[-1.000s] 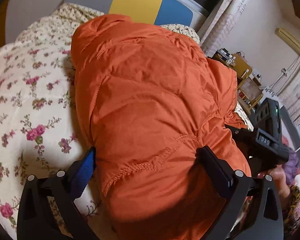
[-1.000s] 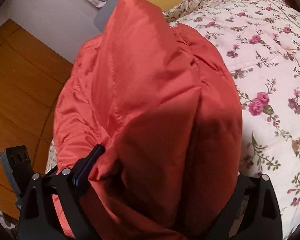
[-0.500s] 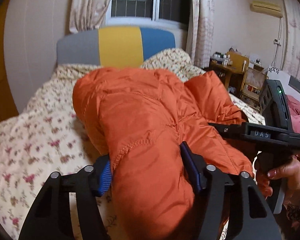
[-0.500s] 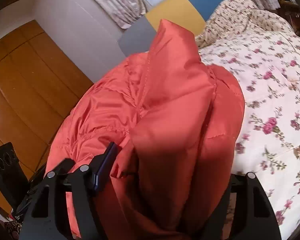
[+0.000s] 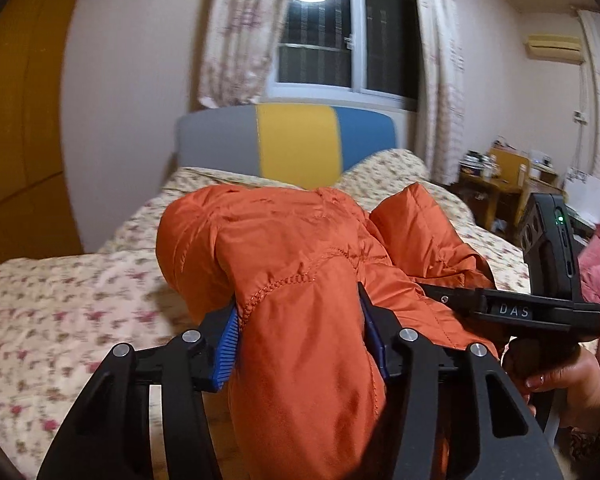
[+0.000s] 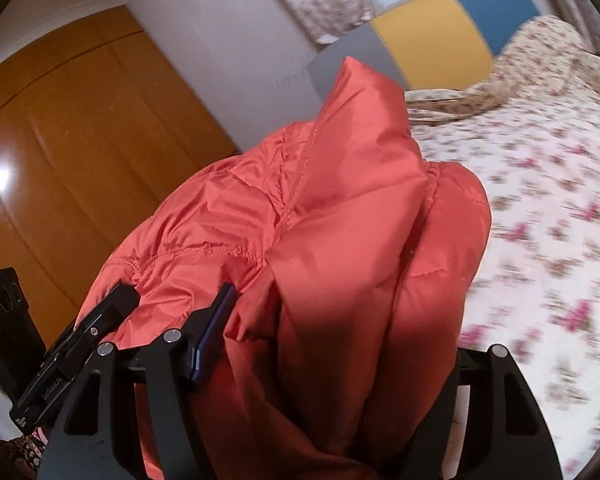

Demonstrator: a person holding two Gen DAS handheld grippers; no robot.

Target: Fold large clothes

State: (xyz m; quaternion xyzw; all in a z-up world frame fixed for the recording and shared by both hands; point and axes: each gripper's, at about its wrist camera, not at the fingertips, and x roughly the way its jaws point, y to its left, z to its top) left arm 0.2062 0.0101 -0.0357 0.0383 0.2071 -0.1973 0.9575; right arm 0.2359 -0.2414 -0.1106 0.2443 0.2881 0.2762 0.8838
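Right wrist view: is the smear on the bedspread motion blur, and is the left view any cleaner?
Right wrist view: floral bedspread streaked by motion blur, orange jacket fairly sharp, glare on the wardrobe. Left wrist view: bedspread softly blurred, jacket crisp, ceiling lamp reflected in the window; both fisheye-bent.

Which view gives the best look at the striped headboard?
The left wrist view: the headboard faces the camera, its grey, yellow and blue stripes all visible above the orange jacket. The right wrist view shows it tilted, blurred, and partly hidden behind the jacket.
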